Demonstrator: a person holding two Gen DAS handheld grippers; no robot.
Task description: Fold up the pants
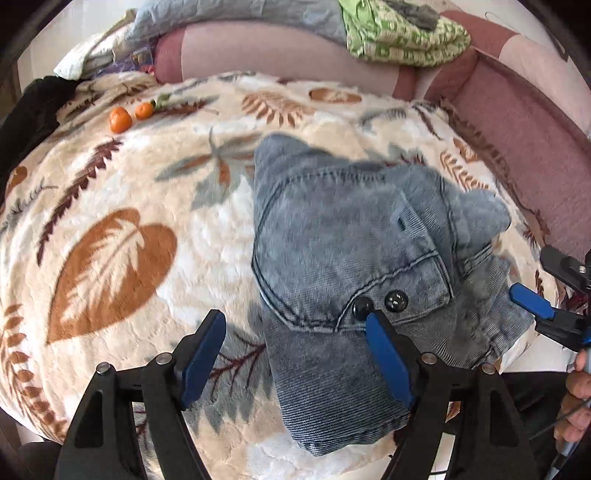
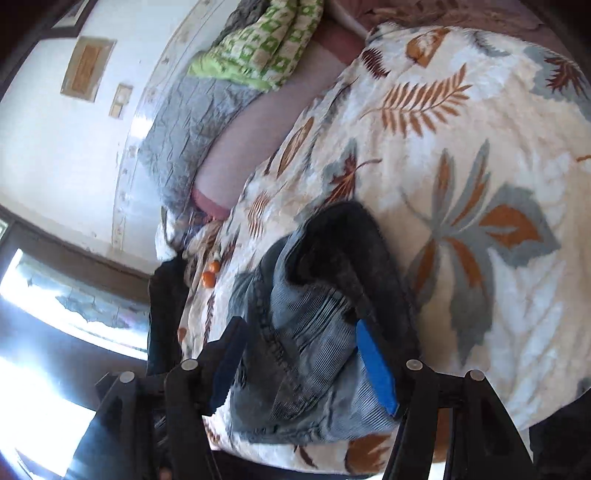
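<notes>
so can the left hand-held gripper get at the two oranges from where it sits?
Probably yes: the left hand-held gripper is open, and only bare blanket separates it from the oranges; the jeans lie aside.

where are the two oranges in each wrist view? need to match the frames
Left wrist: the two oranges lie upper left on the leaf-print blanket, far from the jeans.
Right wrist: the same oranges show small, left of centre, at the blanket's left edge.
Shared landmark: the green patterned cloth.
</notes>
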